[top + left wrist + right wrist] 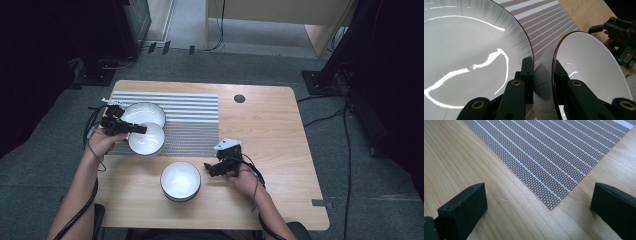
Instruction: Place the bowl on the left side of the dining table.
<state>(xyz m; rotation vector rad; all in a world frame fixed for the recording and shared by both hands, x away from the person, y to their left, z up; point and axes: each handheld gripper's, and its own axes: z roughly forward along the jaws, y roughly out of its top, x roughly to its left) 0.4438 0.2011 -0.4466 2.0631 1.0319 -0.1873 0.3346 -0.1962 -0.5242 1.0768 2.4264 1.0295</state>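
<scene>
Bowl point(146, 138), rim pinched by left gripper point(141, 129); right gripper point(212, 169) spread over mat corner point(551, 206).

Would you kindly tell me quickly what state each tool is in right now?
Left tool: closed on the rim of the front bowl on the placemat.
Right tool: open, holding nothing, above the table.

We see bare table point(270, 130) right of the striped placemat point(192, 117); three white bowls point(180, 180) crowd its left.
</scene>
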